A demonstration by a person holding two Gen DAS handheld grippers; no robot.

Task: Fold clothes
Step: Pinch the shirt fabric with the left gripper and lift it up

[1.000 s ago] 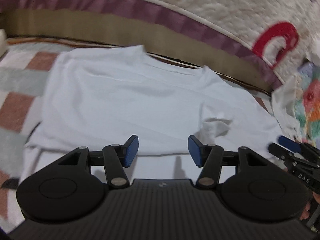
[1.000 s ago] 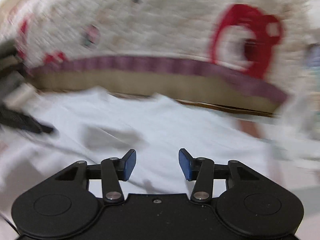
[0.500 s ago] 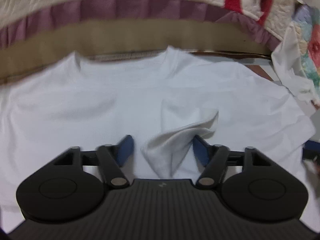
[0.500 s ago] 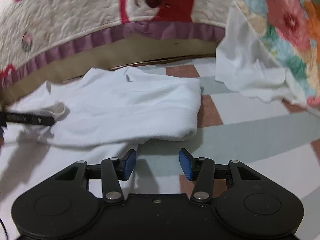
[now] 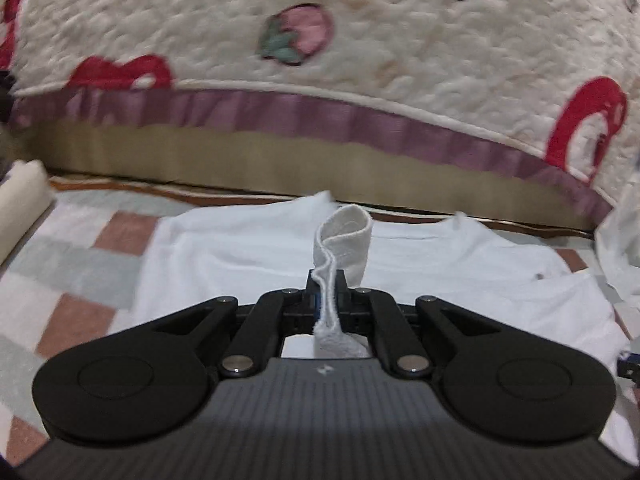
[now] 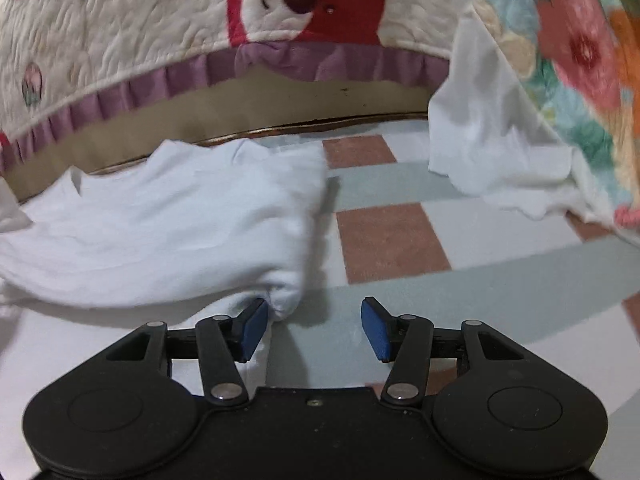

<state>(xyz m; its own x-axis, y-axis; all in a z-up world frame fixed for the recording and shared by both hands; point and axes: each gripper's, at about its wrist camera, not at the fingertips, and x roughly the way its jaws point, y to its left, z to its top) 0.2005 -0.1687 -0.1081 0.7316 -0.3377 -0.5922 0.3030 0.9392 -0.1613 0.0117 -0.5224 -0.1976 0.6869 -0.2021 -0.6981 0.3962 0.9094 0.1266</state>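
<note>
A white T-shirt [image 5: 460, 272] lies flat on a checked blanket, its neckline toward a quilted bed edge. My left gripper [image 5: 326, 300] is shut on a raised fold of the shirt's cloth [image 5: 344, 240], which loops up above the jaws. In the right wrist view the same white T-shirt [image 6: 160, 216] spreads at the left, its folded right edge ending just ahead of the left finger. My right gripper [image 6: 314, 328] stands open low over the blanket, with the shirt's edge touching its left blue pad [image 6: 254, 328] and nothing held.
A quilted cover [image 5: 320, 40] with a purple frill [image 5: 360, 120] rises behind the shirt. Another white garment [image 6: 492, 152] hangs under a floral cloth [image 6: 580, 52] at the right. The checked blanket [image 6: 388, 240] lies bare right of the shirt. A pale roll [image 5: 20, 200] sits far left.
My left gripper has shut on the shirt's raised fold and lifted it. My right gripper stayed open and has moved closer to the shirt's folded right edge.
</note>
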